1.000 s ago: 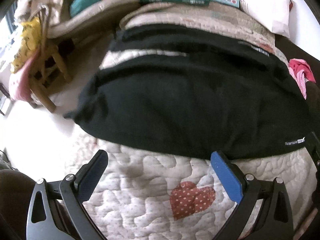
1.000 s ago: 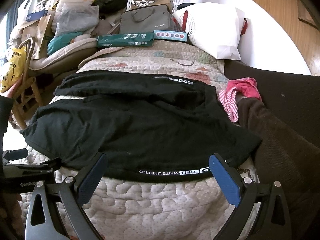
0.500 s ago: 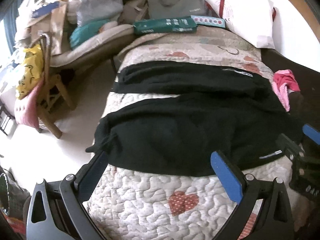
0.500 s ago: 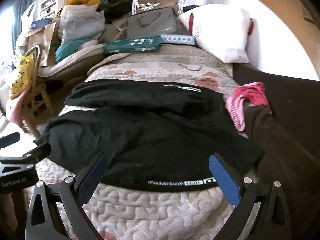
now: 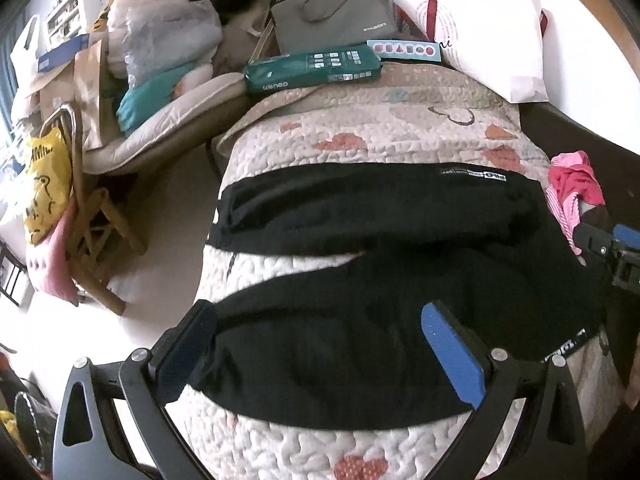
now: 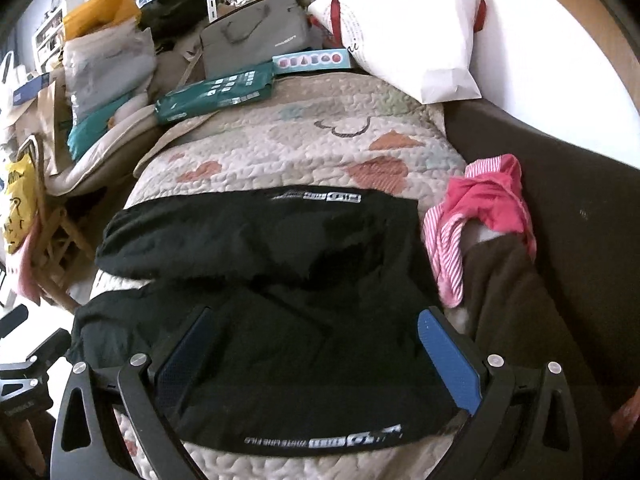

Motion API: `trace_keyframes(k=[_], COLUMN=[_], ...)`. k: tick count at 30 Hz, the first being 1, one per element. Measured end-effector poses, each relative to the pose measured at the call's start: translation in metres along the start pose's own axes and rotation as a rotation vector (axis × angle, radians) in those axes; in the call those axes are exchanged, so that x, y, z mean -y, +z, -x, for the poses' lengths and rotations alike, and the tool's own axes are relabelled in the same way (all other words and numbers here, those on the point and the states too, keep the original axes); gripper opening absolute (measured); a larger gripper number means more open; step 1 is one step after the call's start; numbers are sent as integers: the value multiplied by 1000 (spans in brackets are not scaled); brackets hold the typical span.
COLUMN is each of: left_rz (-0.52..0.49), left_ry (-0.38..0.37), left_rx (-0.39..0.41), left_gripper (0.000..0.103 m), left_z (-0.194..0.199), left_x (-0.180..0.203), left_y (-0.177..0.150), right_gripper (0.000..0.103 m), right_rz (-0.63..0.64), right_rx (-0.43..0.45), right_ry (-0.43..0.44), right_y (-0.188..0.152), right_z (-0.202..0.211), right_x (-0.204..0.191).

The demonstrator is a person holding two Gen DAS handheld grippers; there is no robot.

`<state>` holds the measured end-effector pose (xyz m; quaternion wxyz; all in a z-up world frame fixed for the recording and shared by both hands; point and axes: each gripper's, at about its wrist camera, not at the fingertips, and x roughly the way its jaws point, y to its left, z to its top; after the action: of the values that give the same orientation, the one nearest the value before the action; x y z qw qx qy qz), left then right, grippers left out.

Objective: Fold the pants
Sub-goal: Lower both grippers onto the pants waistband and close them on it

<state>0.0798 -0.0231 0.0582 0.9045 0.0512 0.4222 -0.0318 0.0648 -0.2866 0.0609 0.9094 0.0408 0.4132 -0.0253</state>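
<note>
Black pants lie spread flat across a quilted bed cover, the two legs side by side with a strip of quilt between them at the left. In the right wrist view the pants show white lettering on the near hem and the far hem. My left gripper is open and empty, above the near leg's left part. My right gripper is open and empty above the near leg's right part. The right gripper also shows at the right edge of the left wrist view.
A pink striped garment lies on a dark brown blanket at the right. A white pillow, green package and grey bag are at the bed's head. A wooden chair with clutter stands left.
Both grippers have risen and drawn back from the near hem, so more of the bed and the far leg shows. Both stay open and empty.
</note>
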Motion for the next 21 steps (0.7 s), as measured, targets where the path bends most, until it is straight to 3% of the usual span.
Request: trace_keyframes(k=[12, 21], left_rz=[9, 23], left_ry=[13, 18], left_rx=[-48, -51], left_gripper=[103, 103], left_z=[-43, -76], left_x=[-12, -49], left_y=[33, 66], right_gripper=[103, 103], right_rz=[139, 243], right_rx=[-56, -95], right_ry=[-2, 42], right_y=[32, 67], right_z=[-34, -71], right_x=[-17, -23])
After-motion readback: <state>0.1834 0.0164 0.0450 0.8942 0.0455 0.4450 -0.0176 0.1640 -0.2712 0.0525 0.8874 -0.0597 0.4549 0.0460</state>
